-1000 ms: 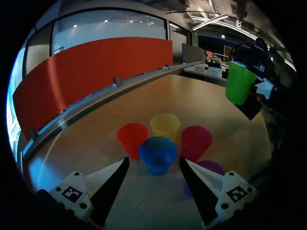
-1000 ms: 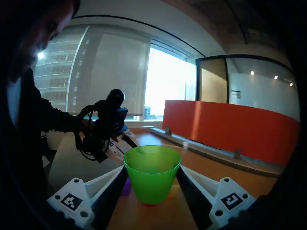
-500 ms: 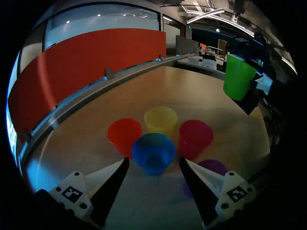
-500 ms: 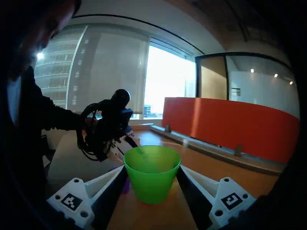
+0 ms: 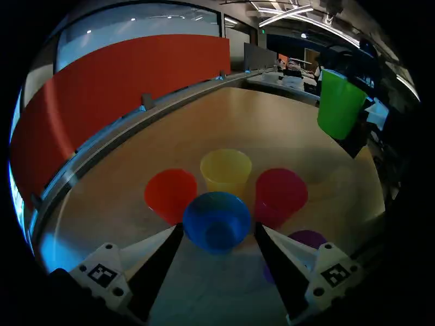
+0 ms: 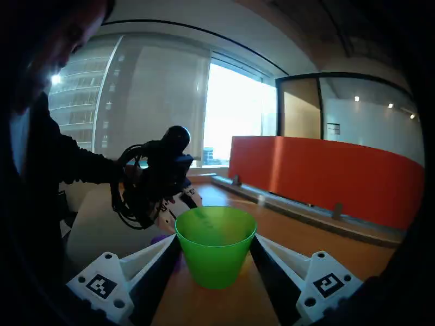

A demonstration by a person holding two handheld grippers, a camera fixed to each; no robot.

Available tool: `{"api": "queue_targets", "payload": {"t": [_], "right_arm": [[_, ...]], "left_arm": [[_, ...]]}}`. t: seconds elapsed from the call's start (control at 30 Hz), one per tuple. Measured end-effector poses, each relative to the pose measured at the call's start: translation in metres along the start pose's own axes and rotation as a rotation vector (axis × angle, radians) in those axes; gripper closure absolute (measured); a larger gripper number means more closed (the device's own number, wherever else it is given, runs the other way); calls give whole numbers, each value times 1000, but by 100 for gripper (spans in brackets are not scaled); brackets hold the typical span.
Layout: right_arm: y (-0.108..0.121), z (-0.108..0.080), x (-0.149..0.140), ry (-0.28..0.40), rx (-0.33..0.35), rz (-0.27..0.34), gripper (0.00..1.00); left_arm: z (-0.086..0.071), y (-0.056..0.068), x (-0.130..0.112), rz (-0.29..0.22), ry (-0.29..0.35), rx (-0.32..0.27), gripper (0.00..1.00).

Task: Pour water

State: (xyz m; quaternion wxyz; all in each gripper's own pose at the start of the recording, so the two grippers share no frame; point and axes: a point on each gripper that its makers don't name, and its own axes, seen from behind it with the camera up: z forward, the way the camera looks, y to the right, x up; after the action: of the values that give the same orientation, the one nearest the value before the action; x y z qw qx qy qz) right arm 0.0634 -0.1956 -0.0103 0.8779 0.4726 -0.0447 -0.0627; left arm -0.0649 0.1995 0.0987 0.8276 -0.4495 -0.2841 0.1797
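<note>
Left gripper [image 5: 217, 229]: fingers wide open and low over the bench [image 5: 261, 125], with the tips either side of the blue cup [image 5: 217, 217]. They're close to it, but I can't make out any contact, so nothing is held. Behind it, left to right: orange cup [image 5: 169, 191], yellow cup [image 5: 225, 169], red cup [image 5: 280, 191]. The purple cup [image 5: 309, 238] is half hidden behind one finger. All are upright and look empty. Right gripper [image 6: 216, 239]: fingers closed on the green cup [image 6: 216, 258], pressing its wall on both sides below the rim. That cup is upright, well above the bench and off to the right of the group. Can't tell if there's water in it. My handling guess: thin plastic, light, with a smooth tapered wall, so it'll flex and could slip if over-squeezed. I'd grip mid-wall under the rim with moderate force. If it's full, tilt slowly. The empty cups will likely tip at a nudge.
</note>
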Motion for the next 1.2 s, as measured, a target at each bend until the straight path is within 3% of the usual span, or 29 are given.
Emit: {"api": "queue_targets", "payload": {"t": [0.87,1.2], "right_arm": [[8,-5,-5,-2,-19,9,11],[10,-6,-7,-1,-23,13,11]], "left_arm": [[22,-2,1,14,-14,4,3],[26,-3,-2,9,-14,10,11]]}}
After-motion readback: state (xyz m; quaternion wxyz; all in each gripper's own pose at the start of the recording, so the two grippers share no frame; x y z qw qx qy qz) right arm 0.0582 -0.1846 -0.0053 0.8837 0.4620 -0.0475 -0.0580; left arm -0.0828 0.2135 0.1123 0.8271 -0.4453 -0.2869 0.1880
